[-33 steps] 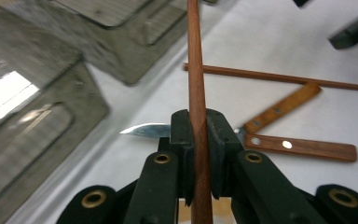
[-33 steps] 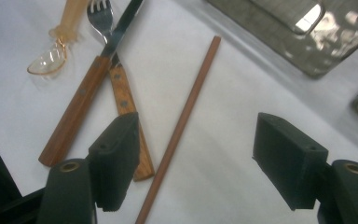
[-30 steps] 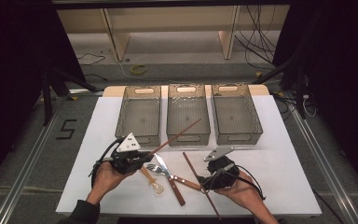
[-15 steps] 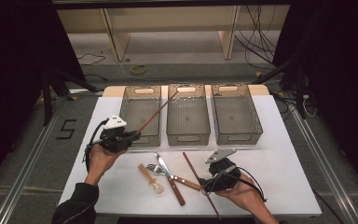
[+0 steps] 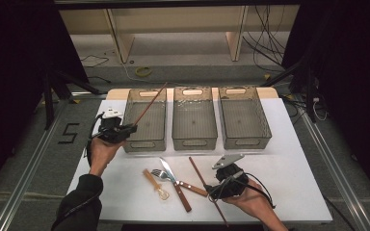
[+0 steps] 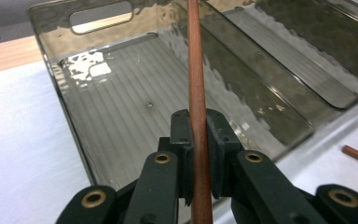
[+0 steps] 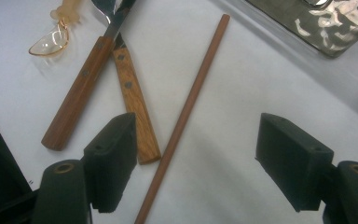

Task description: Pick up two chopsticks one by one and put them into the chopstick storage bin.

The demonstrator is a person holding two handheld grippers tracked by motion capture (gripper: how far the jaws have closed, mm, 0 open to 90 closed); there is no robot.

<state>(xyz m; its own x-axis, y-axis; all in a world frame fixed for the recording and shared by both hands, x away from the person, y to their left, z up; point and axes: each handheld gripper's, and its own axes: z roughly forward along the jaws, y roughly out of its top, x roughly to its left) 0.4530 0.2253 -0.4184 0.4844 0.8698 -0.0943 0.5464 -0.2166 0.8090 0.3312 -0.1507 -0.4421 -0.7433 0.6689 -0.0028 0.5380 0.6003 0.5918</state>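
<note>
While my left tool (image 6: 198,154) is clamping the chopstick (image 6: 196,74) above the left bin (image 5: 144,139), I am lowering and levelling it before releasing; my right tool (image 7: 205,163) is waiting, jaws apart, over the second chopstick (image 7: 186,109) on the tabletop (image 5: 289,159).

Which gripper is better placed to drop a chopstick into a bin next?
Left. The left gripper is shut on a chopstick above the leftmost bin; the right gripper is open over the other chopstick lying on the table.

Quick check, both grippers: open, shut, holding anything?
Left gripper: shut on a chopstick, above the left bin.
Right gripper: open, holding nothing, over the second chopstick.
</note>
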